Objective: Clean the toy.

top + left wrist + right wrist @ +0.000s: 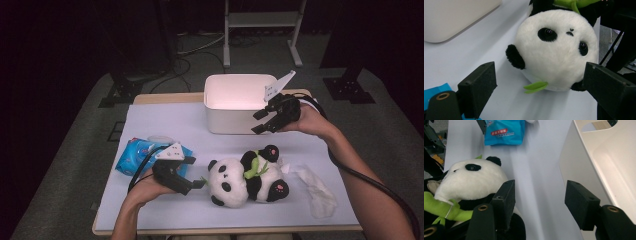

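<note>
A plush panda (245, 180) lies on its side on the white table cover, holding a green bamboo sprig. In the left gripper view its white head (556, 55) faces me, close up. My left gripper (195, 182) rests low on the table just left of the head, open; the head lies beyond the tips of the left gripper (541, 72), untouched. My right gripper (260, 122) hovers above and behind the panda, beside the front wall of a white bin (225, 120). In its own view the right gripper (540, 195) is open with nothing between the jaws, the panda (471, 180) at left.
A blue wipes packet (132, 155) lies at the table's left, behind my left hand. A crumpled white tissue (315, 190) sits right of the panda. The bin (599, 157) is open-topped and looks empty inside. Dark floor and a metal stand lie beyond the table.
</note>
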### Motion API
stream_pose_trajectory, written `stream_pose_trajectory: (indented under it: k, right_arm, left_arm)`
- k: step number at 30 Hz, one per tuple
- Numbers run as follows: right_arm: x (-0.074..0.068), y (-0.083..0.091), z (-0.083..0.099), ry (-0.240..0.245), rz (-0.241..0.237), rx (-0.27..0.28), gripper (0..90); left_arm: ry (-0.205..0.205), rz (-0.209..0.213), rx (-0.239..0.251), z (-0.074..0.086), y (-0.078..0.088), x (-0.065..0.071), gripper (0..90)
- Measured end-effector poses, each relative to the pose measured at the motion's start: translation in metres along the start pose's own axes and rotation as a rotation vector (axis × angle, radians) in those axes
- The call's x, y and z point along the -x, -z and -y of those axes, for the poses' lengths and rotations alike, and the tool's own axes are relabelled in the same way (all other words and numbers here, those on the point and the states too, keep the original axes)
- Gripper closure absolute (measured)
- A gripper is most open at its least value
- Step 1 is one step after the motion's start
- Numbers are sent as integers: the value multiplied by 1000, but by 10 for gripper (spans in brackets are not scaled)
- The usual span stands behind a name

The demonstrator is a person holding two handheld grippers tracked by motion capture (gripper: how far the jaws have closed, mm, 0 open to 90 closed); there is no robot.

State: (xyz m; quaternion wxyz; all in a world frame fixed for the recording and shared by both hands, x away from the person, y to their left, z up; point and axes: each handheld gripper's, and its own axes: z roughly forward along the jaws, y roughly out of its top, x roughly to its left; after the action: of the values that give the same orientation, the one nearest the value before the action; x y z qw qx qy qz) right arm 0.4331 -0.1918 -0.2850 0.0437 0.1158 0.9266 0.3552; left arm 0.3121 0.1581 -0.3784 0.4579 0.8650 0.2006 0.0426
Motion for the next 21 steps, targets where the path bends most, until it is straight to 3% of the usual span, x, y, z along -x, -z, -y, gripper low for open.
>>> stream_pose_trajectory:
  k: [11,21]
  right_arm:
    - [5,2,-9,-1,14,3,403]
    - [16,-2,-22,24,19,-28,414]
  left_arm:
    - [-6,-3,4,-1,3,1,108]
    - [4,-9,7,1,5,0,107]
